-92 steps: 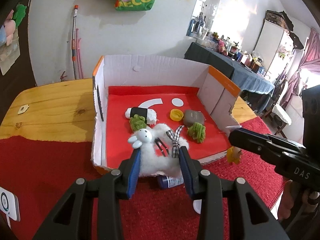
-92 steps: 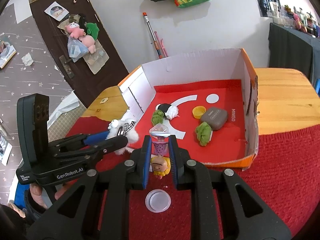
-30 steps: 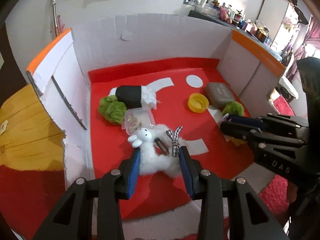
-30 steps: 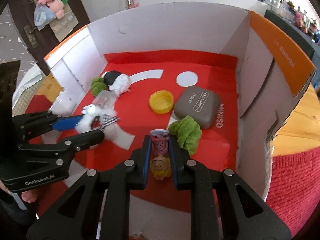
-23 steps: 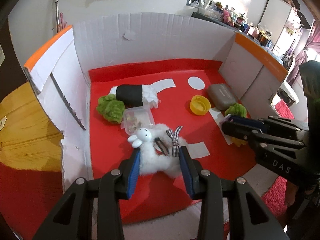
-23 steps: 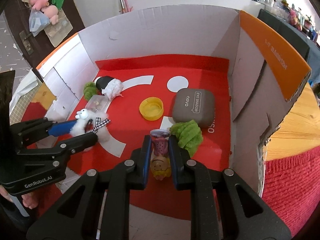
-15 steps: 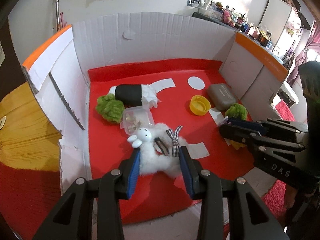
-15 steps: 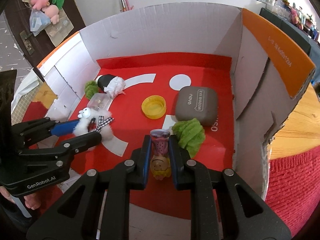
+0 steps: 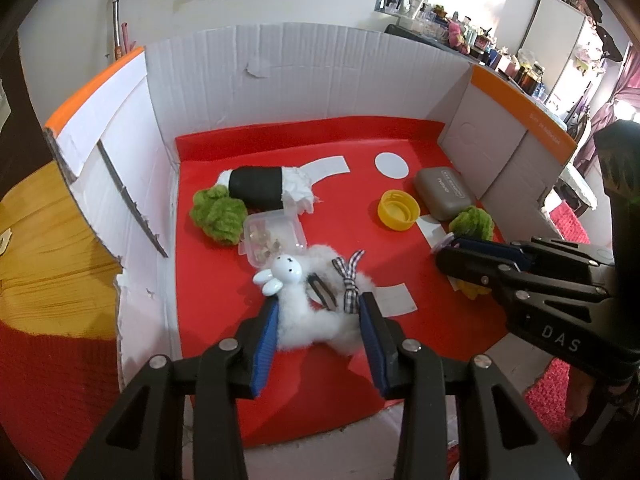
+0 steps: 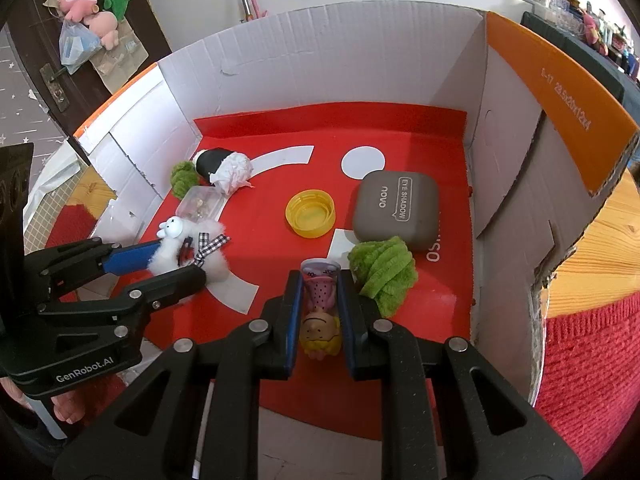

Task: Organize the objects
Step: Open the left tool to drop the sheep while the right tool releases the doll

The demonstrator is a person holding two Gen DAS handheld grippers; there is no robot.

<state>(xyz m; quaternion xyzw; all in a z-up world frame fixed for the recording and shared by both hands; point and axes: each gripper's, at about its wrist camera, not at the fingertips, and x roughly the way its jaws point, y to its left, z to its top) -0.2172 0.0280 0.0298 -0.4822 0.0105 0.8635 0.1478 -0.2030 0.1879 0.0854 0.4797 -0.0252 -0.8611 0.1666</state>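
The left claw [image 9: 318, 312] is clamped on a fluffy white plush rabbit [image 9: 308, 312]: both blue ribbed pads press into the pile of its body. The rabbit's smooth, hard, rounded head projects past the left pad, and a black-and-white checked ribbon bow [image 9: 350, 276] lies just inside the right pad. The toy hangs low over the glossy red floor of a corrugated cardboard box [image 9: 304, 80] with white inner walls and orange outer faces.

The right claw [image 10: 318, 300] is closed tight on a small moulded plastic doll figure [image 10: 320, 312], held head toward the camera, its pink dotted dress and lilac round base [image 10: 320, 268] pointing forward beyond the pads.

Ahead of the left claw lies a clear, square, rounded plastic container [image 9: 274, 236], touching the rabbit's head. Beyond it are a fuzzy green tuft [image 9: 218, 216] and a black-banded cylindrical plush with a white shaggy end [image 9: 272, 188].

Just right of the right claw sits a second ribbed green chenille tuft [image 10: 384, 272], touching a matte grey rounded-square eye-shadow case [image 10: 396, 210]. Ahead and slightly left lies an upturned yellow screw cap [image 10: 310, 216].

The box stands on a wooden worktop [image 9: 44, 232] partly covered by red knitted cloth [image 10: 588, 364].
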